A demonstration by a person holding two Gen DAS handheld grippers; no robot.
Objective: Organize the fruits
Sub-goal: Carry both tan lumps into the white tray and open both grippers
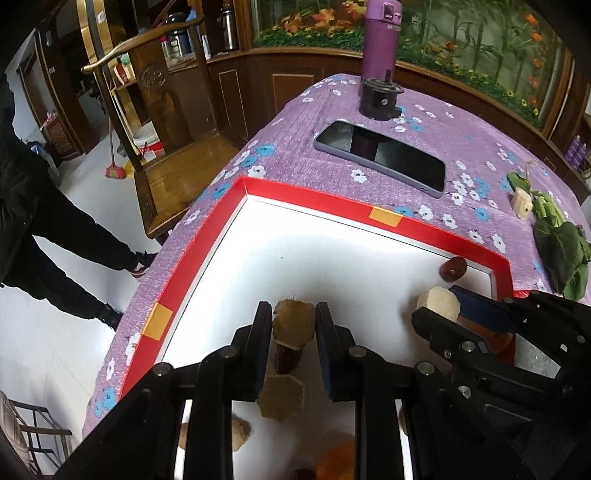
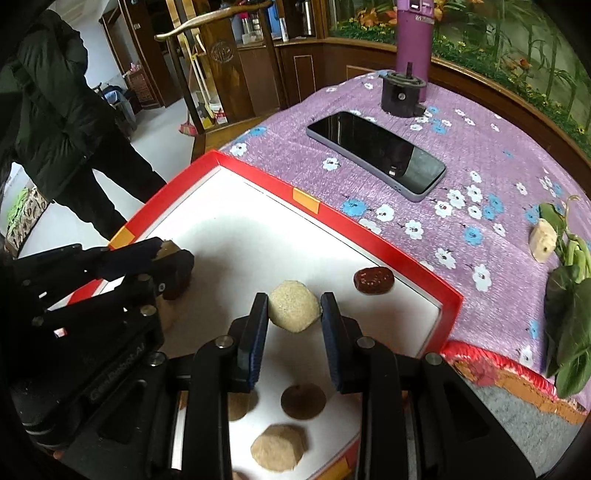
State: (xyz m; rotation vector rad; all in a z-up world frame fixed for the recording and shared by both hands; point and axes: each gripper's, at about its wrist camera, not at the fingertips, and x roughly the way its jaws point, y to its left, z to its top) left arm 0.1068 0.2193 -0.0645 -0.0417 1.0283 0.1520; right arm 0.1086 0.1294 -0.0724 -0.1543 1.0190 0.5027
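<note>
A: What's the setting?

B: A table under a purple quilted cloth printed with white and blue flowers, in a room of dark carved wood cabinets, with a planted glass tank along the back. On the cloth lies a shallow red-rimmed tray with a white floor, orange tape patches on its rim.

A: And the fruit?

B: The left gripper is clamped on a rough tan-brown faceted lump, held over a dark red piece. The right gripper pinches a pale, grainy, rounded beige lump above the tray floor. A wrinkled dark-red date-like fruit sits by the tray's far rim. More tan faceted pieces and a flat brown disc lie nearer, and an orange fruit shows low down.

A: Anything else on the cloth?

B: A glossy black phone in a grey case, a purple bottle, a black cylindrical holder, green leaves. Embossed lettering on the left gripper's body is too blurred to read.
</note>
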